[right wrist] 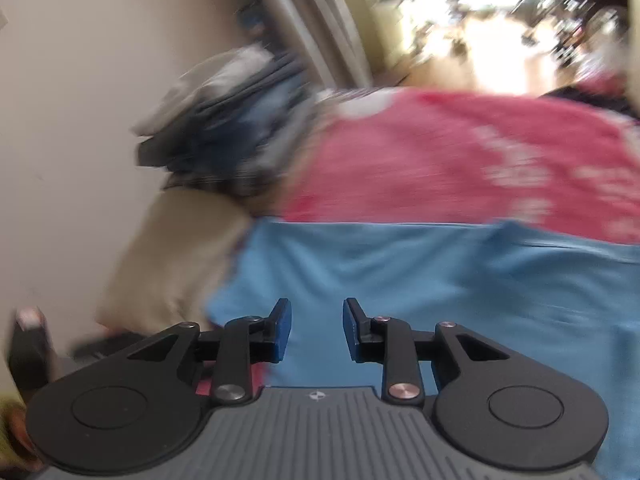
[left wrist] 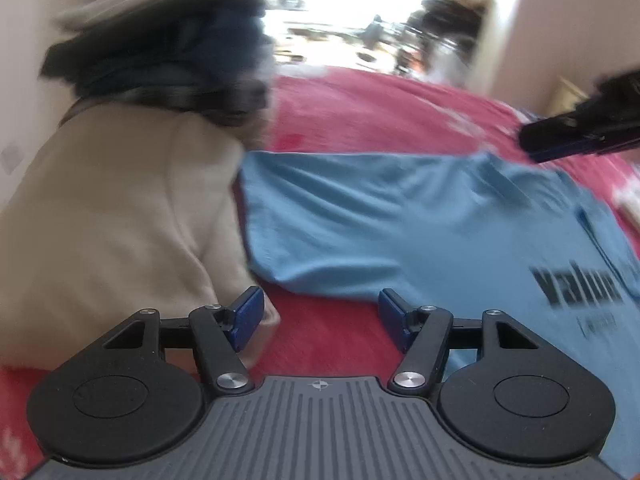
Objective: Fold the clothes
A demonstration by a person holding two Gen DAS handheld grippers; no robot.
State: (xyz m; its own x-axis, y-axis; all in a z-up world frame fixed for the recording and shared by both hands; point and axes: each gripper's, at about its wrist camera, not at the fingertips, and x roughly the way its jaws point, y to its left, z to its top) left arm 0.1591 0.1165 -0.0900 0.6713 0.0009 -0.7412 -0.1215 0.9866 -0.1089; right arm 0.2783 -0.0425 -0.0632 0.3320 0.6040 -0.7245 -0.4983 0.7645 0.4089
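A light blue T-shirt (left wrist: 400,220) with black lettering (left wrist: 576,284) lies spread flat on the red bedspread (left wrist: 380,120). My left gripper (left wrist: 320,316) hovers over the shirt's near edge and the red cover, open, with nothing between its fingers. The right gripper's tips (left wrist: 536,144) show blurred at the shirt's far right edge. In the right wrist view, my right gripper (right wrist: 317,328) hangs above the blue T-shirt (right wrist: 440,280), its jaws apart and nothing between them. Both views are motion-blurred.
A beige garment (left wrist: 112,208) lies left of the shirt, with a stack of dark folded clothes (left wrist: 168,52) behind it against the wall. The same stack (right wrist: 224,120) and beige cloth (right wrist: 172,260) appear in the right wrist view. A bright doorway lies beyond the bed.
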